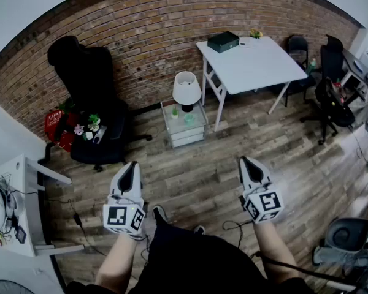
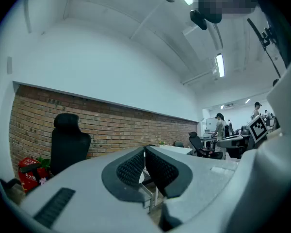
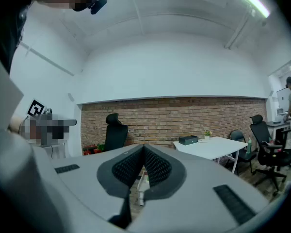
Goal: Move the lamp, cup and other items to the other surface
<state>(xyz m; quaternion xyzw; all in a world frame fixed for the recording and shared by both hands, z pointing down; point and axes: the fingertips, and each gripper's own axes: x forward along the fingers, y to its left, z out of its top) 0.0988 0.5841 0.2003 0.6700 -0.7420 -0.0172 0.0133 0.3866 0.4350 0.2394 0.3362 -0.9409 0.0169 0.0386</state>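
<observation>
Over the floor (image 1: 196, 179), your left tool (image 1: 132, 166) and right tool (image 1: 245, 162) are clenched, empty. The lamp (image 1: 187, 89) stands well ahead.

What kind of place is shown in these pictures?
Most likely an office: a white table by a brick wall, a tall black office chair, and more desk chairs at the right.

Grey-white left gripper (image 1: 132, 165), right gripper (image 1: 245, 160): black ribbed jaws, 2 black-white marker cubes (image 1: 124, 218). Black clothing (image 1: 190, 262).
</observation>
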